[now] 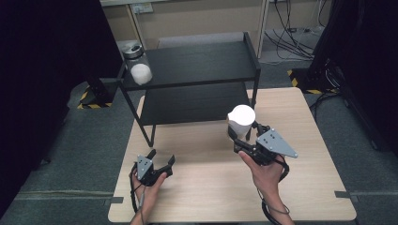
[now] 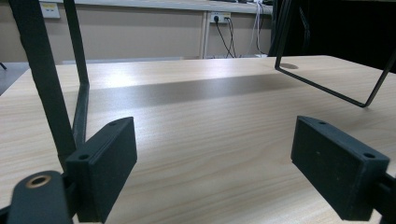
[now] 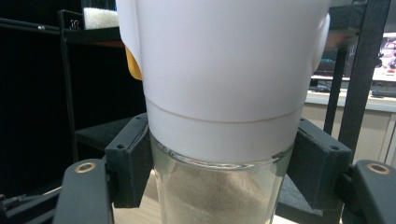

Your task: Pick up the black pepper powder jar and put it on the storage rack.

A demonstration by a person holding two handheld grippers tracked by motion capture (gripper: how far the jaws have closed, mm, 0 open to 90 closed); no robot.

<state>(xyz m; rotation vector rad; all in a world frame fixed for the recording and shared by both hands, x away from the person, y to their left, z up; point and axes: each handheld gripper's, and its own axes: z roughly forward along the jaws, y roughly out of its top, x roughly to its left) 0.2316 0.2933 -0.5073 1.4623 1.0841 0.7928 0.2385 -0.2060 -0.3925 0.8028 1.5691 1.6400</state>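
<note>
Jar [image 3: 219, 116] in right claw [image 1: 246, 136], beside rack [image 1: 197, 79]

- Table [image 1: 211, 187]: pale wood-grain top, smooth, a soft sheen seen in the left gripper view.
- Shelf rack [image 1: 197, 61]: black metal frame and boards, matt.
- Jar [image 3: 219, 191]: clear glossy glass, filled with fine sandy-looking powder.
- Jar lid [image 3: 224, 70]: white plastic, smooth, satin.
- Right gripper [image 3: 219, 172]: jaws of matt black plastic, slightly grainy; brass-coloured metal inserts.
- Left gripper [image 2: 215, 158]: same matt black plastic.
</note>
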